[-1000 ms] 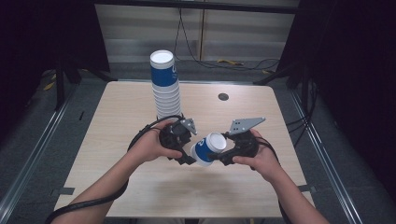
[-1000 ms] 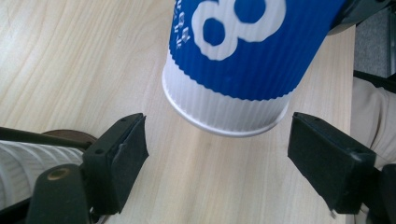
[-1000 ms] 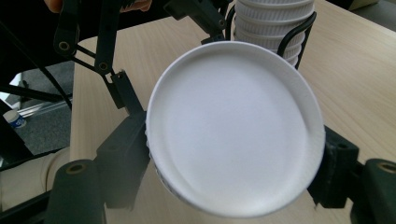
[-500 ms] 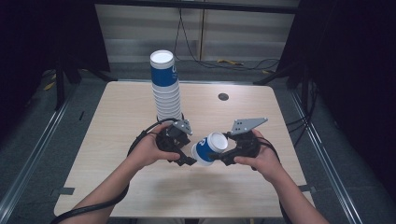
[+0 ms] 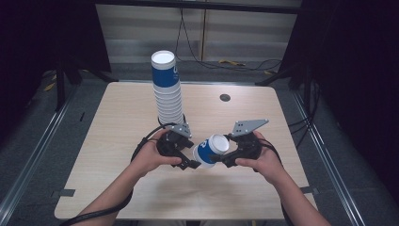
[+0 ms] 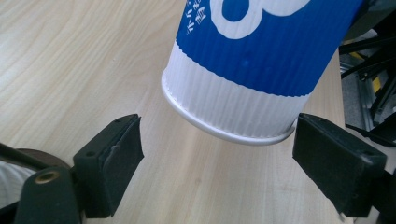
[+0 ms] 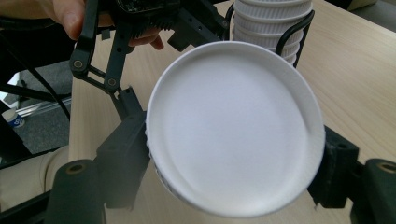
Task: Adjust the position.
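A blue and white paper cup [image 5: 207, 151] hangs tilted over the front middle of the wooden table [image 5: 117, 122]. My right gripper [image 5: 219, 154] is shut on it near its base. In the right gripper view the cup's white base [image 7: 233, 126] faces the camera, with a black jaw pressed on each side of my right gripper [image 7: 229, 163]. My left gripper [image 5: 192, 161] is open. Its jaws stand on either side of the cup's ribbed rim end [image 6: 233, 107] without touching, so my left gripper [image 6: 224, 140] holds nothing. A tall stack of upturned cups [image 5: 168, 89] stands behind the hands.
A dark round hole [image 5: 225, 97] sits in the table's far right part. A black cable [image 7: 299, 32] curls around the foot of the cup stack [image 7: 271, 23]. Dark floor, rails and cables surround the table.
My left hand has eased slightly left, away from the cup. The cup stays in my right gripper and has barely shifted.
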